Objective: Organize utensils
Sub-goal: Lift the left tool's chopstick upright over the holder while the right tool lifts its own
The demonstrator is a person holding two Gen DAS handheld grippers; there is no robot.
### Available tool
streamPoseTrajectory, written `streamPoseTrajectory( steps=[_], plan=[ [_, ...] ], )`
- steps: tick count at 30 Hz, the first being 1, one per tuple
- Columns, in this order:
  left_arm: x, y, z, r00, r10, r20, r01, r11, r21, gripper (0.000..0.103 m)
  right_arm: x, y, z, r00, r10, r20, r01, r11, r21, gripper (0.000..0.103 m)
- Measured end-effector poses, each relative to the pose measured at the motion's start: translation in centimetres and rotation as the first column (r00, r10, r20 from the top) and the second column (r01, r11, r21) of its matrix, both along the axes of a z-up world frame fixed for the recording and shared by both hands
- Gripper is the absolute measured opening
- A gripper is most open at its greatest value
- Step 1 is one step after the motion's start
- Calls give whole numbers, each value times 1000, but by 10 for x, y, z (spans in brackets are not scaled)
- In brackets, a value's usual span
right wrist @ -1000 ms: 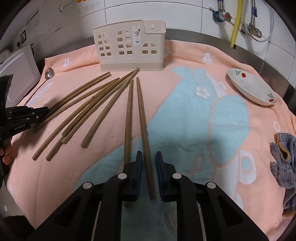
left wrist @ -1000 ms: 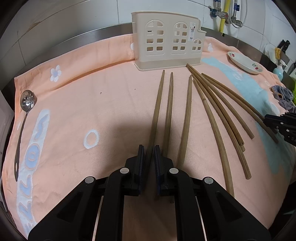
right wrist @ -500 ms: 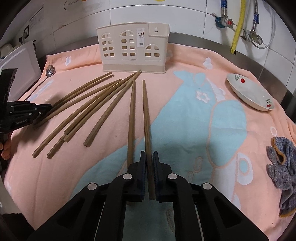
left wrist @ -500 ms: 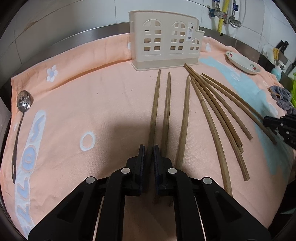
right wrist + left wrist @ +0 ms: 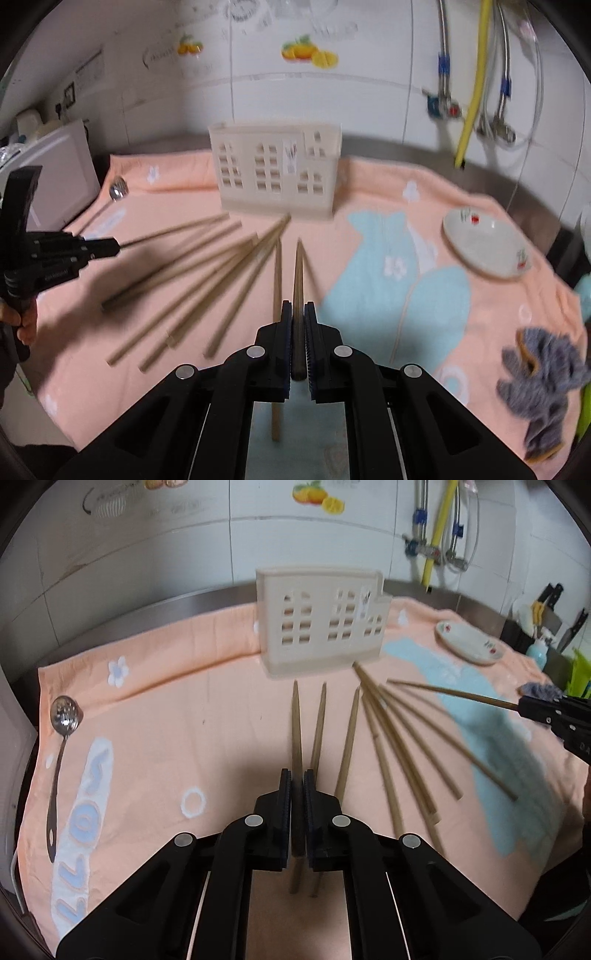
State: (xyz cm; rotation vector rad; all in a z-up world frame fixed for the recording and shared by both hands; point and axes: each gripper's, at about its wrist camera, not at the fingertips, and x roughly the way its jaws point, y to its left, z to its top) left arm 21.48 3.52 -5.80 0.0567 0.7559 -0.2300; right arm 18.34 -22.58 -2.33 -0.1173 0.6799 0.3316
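Chopsticks are what I'm sorting: I have one clamped in my left gripper (image 5: 297, 805), the left-held chopstick (image 5: 296, 731), and another pinched in my right gripper (image 5: 297, 332), the right-held chopstick (image 5: 297, 273). Both jaws are squeezed tight on the thick ends, tips aimed toward the cream holder (image 5: 321, 616) standing at the back of the peach towel (image 5: 184, 709). The loose chopsticks (image 5: 402, 746) lie fanned on the towel between my two tools, and a slotted spoon (image 5: 61, 746) rests well apart at the left edge. A small dish (image 5: 484, 243) and a grey cloth (image 5: 543, 376) sit off to the right.

My worry is the grip: each stick is held only near one end, so I judge it could pivot or slip between the pads on the way over, and a swinging tip might catch the holder's rim or knock it back. With both hands heading for the same holder, the sticks could also cross.

Compared with a second ago, both held sticks have come up off the towel, the jaws have closed fully, and the holder now sits lower in each view.
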Motion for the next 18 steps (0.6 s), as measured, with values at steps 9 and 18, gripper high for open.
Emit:
streamPoseTrajectory(
  steps=[9, 18],
  plan=[
    [4, 3, 23, 999, 10, 43, -9, 1000, -23, 6, 9, 11, 41, 995, 33, 92, -35, 999, 24, 7],
    [16, -1, 51, 993, -1, 117, 2, 1000, -10, 6, 29, 20, 77, 989, 73, 131, -79, 996, 34, 7]
  ],
)
